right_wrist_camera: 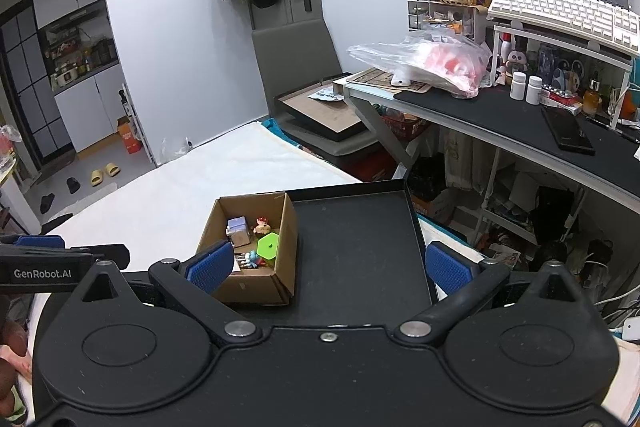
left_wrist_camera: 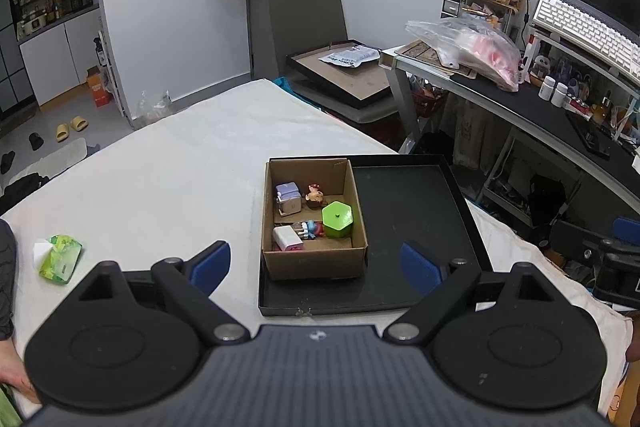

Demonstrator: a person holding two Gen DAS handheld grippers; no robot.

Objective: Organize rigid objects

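Both the left gripper (left_wrist_camera: 316, 269) and the right gripper (right_wrist_camera: 330, 267) hover with jaws spread wide and empty, just short of the near edge of the black tray (left_wrist_camera: 416, 203). The cardboard box (left_wrist_camera: 316, 261) sits in the tray's left half, holding the green hexagonal container (left_wrist_camera: 337, 219), small figurines (left_wrist_camera: 314, 195) and little white boxes (left_wrist_camera: 286, 239). The likely trouble is crowding: a wide-spread jaw reaching among such close-packed pieces could knock a neighbour over or catch the box wall and drag the light box across the tray.
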